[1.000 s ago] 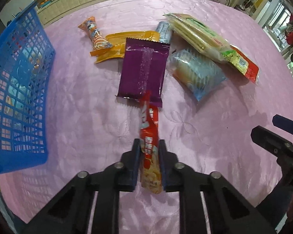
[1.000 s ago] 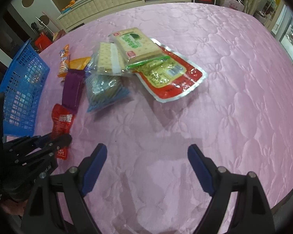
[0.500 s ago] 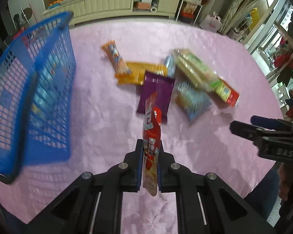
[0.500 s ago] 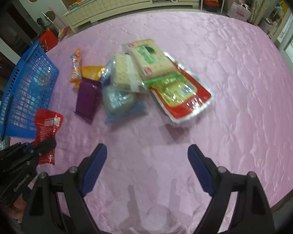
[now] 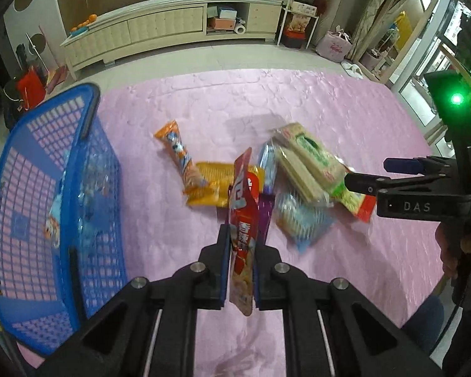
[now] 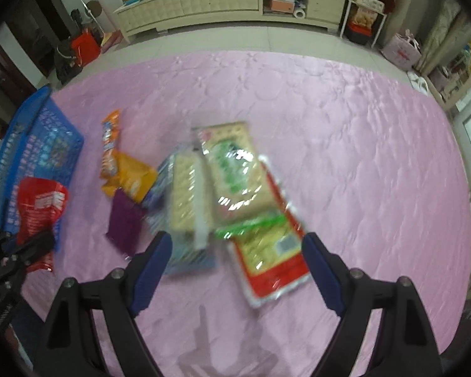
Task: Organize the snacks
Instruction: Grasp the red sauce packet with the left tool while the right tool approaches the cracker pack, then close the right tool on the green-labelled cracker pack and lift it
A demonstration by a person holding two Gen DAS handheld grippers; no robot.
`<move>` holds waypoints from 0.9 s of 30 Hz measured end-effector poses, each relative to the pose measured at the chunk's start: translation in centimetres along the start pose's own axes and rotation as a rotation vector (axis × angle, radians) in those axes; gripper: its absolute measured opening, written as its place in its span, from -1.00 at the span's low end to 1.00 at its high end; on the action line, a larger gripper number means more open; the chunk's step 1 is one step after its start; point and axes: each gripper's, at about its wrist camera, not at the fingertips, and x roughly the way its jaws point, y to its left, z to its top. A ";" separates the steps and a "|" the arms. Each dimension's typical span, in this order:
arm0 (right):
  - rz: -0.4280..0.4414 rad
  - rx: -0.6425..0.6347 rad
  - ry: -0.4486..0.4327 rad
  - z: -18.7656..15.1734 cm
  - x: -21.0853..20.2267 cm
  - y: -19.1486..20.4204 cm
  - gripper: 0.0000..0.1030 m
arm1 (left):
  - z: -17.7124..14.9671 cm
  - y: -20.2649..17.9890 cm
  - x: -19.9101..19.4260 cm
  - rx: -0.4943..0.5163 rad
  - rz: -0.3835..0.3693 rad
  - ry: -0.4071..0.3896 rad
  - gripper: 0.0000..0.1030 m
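Left wrist: pink quilted cover (cream cabinet behind).

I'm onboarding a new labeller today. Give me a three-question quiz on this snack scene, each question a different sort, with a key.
1. True or false: the left gripper is shut on the red snack packet.
2. Multiple choice: the right gripper is A) shut on a packet, B) open with nothing between its fingers, C) out of view.
3. Fill in: the blue basket lies to the ______ of the held packet in the left wrist view.

Key: 1 true; 2 B; 3 left.
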 end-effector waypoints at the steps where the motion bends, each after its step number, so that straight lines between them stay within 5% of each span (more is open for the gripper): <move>1: 0.009 0.003 0.007 0.5 0.5 -0.4 0.70 | 0.4 0.0 0.3 -0.008 0.004 0.007 -0.80; 7: 0.106 0.033 0.076 2.7 4.0 -1.5 0.70 | 3.0 -1.1 2.6 -0.023 -0.008 0.034 -0.80; 16: 0.105 -0.070 0.104 4.1 7.4 0.1 0.69 | 4.4 -2.0 5.4 0.017 0.014 0.072 -0.80; 21: 0.058 -0.092 0.108 3.8 8.2 0.6 0.25 | 3.8 -1.5 5.7 0.019 0.028 0.090 -0.79; 27: 0.022 -0.140 0.097 2.2 7.2 1.6 0.18 | 2.9 -1.7 5.3 0.028 0.015 0.085 -0.79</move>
